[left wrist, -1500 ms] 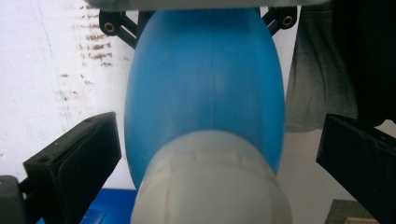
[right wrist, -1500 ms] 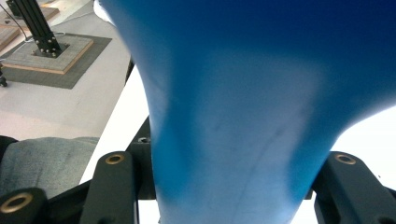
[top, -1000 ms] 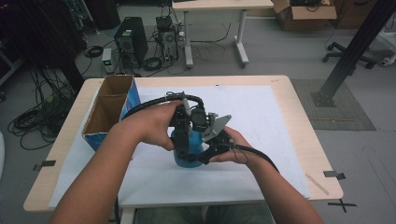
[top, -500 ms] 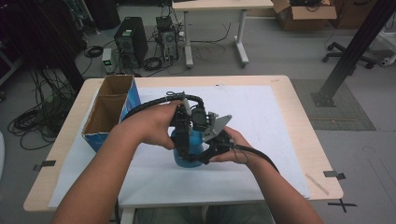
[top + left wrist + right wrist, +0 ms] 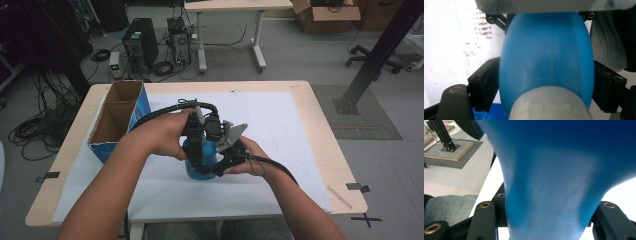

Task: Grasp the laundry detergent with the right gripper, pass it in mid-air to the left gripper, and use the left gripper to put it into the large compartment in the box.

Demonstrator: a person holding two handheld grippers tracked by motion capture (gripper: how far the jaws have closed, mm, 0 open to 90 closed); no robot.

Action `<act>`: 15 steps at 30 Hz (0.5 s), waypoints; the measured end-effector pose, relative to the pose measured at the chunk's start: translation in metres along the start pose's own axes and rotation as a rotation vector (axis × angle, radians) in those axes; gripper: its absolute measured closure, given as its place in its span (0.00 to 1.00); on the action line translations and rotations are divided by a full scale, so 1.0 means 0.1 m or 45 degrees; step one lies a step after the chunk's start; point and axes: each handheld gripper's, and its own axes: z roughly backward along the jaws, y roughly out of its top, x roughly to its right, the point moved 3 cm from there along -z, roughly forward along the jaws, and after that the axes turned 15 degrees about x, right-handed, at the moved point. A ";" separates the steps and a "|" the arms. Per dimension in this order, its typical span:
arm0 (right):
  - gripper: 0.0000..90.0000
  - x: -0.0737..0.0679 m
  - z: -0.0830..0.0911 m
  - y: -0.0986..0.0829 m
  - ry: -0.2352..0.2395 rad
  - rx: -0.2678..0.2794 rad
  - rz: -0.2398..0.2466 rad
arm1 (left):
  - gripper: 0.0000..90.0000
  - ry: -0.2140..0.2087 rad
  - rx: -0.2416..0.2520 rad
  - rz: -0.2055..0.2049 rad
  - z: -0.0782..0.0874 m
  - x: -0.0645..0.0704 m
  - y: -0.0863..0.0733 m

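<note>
Both hands crowd the blue bottle (image 5: 199,165), largely hiding it; left tool (image 5: 196,150) and right tool (image 5: 220,167) each pinch it.

One blue bottle (image 5: 199,162), one cardboard box (image 5: 119,119) (two compartments), two grippers.

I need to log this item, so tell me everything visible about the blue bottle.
The blue bottle looks like smooth, glossy plastic with a rounded, bulging body and a whitish cap at one end. It stands on the white sheet near the table's middle. The left claw and right claw each clamp it from both sides.
</note>
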 end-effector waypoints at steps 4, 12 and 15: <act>0.50 -0.01 0.00 0.00 0.004 0.002 -0.005 | 0.26 -0.003 0.002 -0.004 0.00 0.00 0.00; 0.50 -0.01 -0.01 0.01 0.003 0.002 0.005 | 0.33 -0.005 0.002 -0.009 0.01 0.01 0.00; 0.50 -0.02 -0.01 0.01 0.005 0.001 0.006 | 0.40 -0.027 -0.003 -0.016 0.01 0.01 -0.01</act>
